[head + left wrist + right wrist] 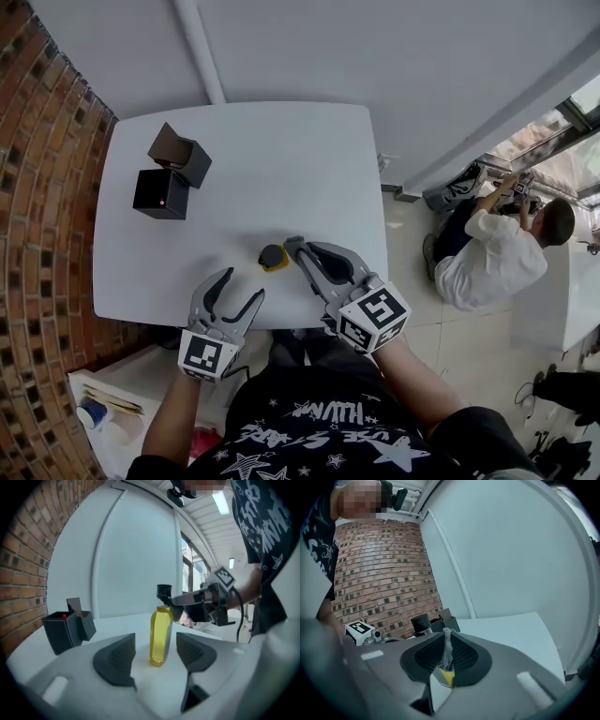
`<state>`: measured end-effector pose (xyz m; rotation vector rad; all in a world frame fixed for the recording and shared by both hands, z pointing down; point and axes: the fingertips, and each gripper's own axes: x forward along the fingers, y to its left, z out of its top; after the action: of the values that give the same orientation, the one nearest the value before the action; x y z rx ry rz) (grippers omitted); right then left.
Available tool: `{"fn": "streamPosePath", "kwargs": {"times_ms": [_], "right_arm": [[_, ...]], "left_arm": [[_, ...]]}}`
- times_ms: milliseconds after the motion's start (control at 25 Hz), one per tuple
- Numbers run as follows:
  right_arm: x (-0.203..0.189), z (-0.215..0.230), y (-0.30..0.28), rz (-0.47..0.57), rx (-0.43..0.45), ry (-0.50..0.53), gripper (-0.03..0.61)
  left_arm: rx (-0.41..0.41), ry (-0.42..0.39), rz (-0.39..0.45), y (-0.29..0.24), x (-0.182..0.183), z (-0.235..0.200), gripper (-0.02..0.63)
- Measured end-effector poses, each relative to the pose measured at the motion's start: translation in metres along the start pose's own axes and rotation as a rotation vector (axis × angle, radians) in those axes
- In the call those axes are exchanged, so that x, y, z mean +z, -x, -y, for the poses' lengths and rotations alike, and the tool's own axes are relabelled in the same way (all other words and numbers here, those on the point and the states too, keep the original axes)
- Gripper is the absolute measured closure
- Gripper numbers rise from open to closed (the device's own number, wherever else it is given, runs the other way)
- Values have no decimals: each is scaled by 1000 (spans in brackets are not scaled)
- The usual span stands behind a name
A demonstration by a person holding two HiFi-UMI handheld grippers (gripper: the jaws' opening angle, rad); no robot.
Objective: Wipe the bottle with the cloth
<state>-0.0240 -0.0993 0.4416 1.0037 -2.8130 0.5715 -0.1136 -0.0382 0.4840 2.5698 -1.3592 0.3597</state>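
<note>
A small bottle (273, 256) of yellow liquid with a black cap stands upright near the front edge of the white table (281, 159). In the left gripper view the bottle (161, 634) stands just beyond the tips of my left gripper (155, 654), whose jaws are open and apart from it. My left gripper (241, 287) hovers at the table's front edge. My right gripper (293, 247) is shut on a thin grey cloth (447, 651) and reaches the bottle's top from the right. The bottle's cap (421, 623) shows just left of the right gripper (446, 654).
Two black boxes (161, 192) (180, 155) stand at the table's far left, one with its lid open. A brick wall (37, 187) runs along the left. A person (497, 253) sits on the floor to the right, away from the table.
</note>
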Motion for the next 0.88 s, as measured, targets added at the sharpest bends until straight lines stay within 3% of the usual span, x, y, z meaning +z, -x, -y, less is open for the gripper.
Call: {"fn": "streamPosePath", "kwargs": {"times_ms": [320, 640, 880], "right_arm": [[-23, -1, -8, -39, -19, -34, 537], [-55, 9, -17, -95, -31, -76, 537], [-77, 17, -23, -143, -29, -92, 537]], "left_arm": [[80, 76, 17, -6, -4, 3, 339], [110, 116, 6, -15, -3, 15, 338], [119, 83, -4, -17, -13, 22, 339]]}}
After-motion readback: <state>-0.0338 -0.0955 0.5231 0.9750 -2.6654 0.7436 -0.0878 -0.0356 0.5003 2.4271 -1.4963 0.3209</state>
